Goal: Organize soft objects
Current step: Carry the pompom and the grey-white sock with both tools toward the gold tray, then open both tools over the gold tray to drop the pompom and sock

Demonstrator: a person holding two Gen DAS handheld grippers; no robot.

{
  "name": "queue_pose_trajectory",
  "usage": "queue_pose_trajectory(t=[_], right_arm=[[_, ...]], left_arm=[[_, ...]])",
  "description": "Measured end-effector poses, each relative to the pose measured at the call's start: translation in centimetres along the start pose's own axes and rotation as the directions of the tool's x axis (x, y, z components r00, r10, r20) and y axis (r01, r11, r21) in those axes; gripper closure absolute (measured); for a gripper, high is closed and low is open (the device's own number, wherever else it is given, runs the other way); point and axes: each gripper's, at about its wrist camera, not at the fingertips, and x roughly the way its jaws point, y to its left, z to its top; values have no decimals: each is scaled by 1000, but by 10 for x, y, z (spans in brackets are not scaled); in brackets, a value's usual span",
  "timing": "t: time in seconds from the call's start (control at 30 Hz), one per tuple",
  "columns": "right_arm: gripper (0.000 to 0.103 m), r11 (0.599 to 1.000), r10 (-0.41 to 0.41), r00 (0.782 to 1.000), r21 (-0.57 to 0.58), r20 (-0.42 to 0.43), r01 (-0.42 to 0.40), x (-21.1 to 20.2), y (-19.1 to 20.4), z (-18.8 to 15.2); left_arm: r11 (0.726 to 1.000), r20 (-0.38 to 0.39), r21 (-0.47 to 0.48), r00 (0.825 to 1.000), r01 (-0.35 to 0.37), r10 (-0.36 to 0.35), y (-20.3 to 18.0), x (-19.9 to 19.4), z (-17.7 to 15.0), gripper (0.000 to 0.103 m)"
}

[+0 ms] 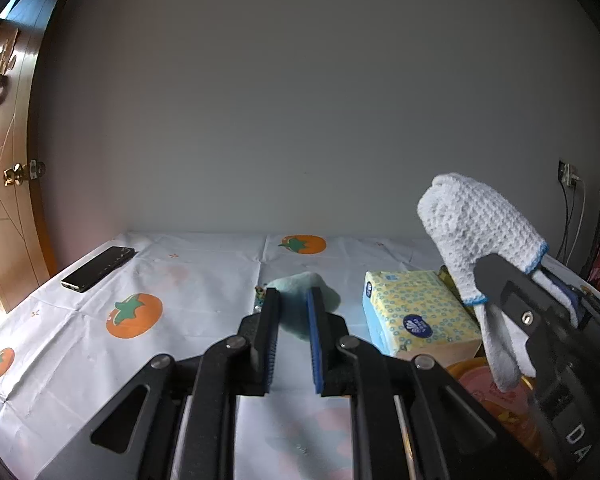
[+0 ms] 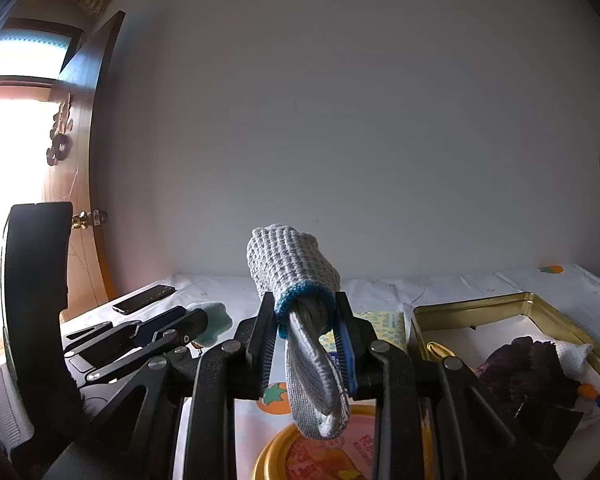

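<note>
My right gripper point(image 2: 305, 312) is shut on a white knitted glove with blue cuff trim point(image 2: 296, 268) and holds it in the air above the table; the glove also shows in the left wrist view point(image 1: 476, 232). A pale green soft object point(image 1: 300, 284) lies on the tablecloth just beyond my left gripper point(image 1: 294, 300), which is open with a narrow gap and empty. In the right wrist view the soft object point(image 2: 216, 320) sits at the left gripper's tips. A gold tin point(image 2: 480, 308) at right holds dark purple point(image 2: 516, 368) and white point(image 2: 572, 356) soft items.
A yellow and blue tissue pack point(image 1: 416, 312) lies right of the green object. A round orange lid point(image 2: 320, 456) is below the glove. A black phone point(image 1: 98, 268) lies at the table's far left. The wall stands close behind the table.
</note>
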Motion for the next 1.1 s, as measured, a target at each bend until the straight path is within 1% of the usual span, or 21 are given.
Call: queue_pose_trajectory(t=[0.37, 0.7, 1.1], right_arm=[[73, 1000, -8, 1000, -4, 5, 8, -8, -10, 0], [73, 1000, -4, 1000, 10, 12, 4, -16, -22, 0], [73, 1000, -13, 998, -5, 56, 14, -39, -34, 13]], left_arm=[[1000, -4, 4, 1000, 12, -12, -7, 0, 0, 92], [999, 6, 16, 999, 32, -32, -17, -10, 4, 92], [996, 29, 53, 996, 78, -80, -42, -29, 22, 91]])
